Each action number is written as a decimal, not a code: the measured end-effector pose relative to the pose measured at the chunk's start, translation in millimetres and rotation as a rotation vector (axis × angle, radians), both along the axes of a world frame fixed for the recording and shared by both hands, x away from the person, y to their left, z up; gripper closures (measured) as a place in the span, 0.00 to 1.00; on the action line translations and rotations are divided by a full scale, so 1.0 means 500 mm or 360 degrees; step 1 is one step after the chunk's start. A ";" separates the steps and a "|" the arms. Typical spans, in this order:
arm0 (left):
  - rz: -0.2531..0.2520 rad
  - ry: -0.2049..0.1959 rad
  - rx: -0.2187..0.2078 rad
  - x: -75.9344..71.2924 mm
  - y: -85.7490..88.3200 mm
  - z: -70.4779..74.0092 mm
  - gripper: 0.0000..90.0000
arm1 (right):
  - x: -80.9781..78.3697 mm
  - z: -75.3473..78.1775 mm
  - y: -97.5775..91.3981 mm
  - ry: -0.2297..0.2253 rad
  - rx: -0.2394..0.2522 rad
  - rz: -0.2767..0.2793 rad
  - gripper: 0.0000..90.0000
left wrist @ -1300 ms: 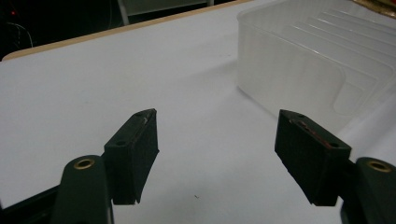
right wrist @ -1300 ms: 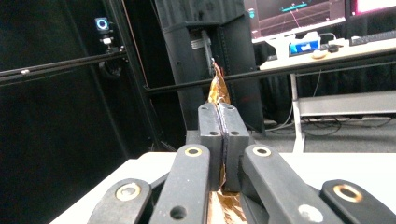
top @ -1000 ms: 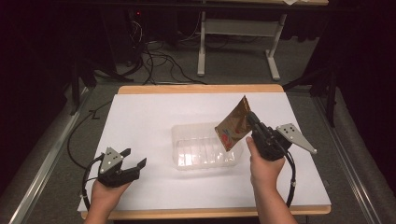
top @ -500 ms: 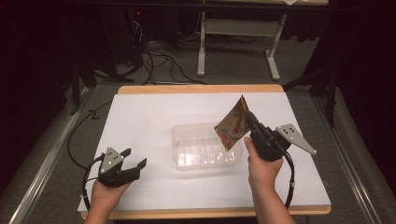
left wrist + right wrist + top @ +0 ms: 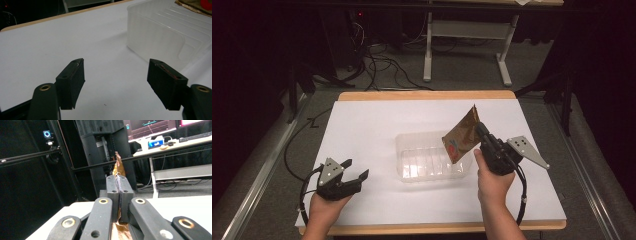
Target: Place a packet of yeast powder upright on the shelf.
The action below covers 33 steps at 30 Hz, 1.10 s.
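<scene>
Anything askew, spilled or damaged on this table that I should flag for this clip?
Nothing stands out. The clear plastic tray sits flat on the white table. The right gripper is shut on a brown snack packet, tilted above the tray's right end, with no spill. The left gripper rests open near the front left.

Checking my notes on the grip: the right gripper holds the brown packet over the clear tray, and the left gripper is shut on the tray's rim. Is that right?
Not quite. The left gripper is open and holds nothing; the left gripper view shows its jaws apart over the bare table, short of the tray. The rest stands: the right gripper is shut on the packet above the tray, as the high view shows.
</scene>
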<state>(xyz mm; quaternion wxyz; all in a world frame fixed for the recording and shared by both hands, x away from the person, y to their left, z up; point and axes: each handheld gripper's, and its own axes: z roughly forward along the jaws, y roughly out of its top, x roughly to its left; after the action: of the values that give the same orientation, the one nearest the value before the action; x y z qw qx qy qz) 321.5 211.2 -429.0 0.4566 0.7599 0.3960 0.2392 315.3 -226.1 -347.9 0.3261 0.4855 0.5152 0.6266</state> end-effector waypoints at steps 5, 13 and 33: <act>-0.0006 0.0002 0.0014 0.000 -0.002 -0.001 0.34 | -0.002 -0.002 -0.007 -0.0001 -0.0015 -0.0013 1.00; -0.0011 0.0007 0.0019 0.001 -0.003 -0.002 0.34 | -0.008 -0.017 0.016 0.0011 -0.0101 0.0005 1.00; -0.0019 0.0020 0.0017 0.002 -0.003 -0.004 0.34 | 0.017 -0.070 0.059 0.0173 -0.0188 0.0121 1.00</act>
<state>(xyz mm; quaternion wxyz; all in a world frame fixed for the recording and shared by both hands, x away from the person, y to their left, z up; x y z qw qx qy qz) 322.6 209.8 -431.0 0.4515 0.7662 0.3929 0.2338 323.9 -196.6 -383.0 0.3016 0.4788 0.5863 0.5797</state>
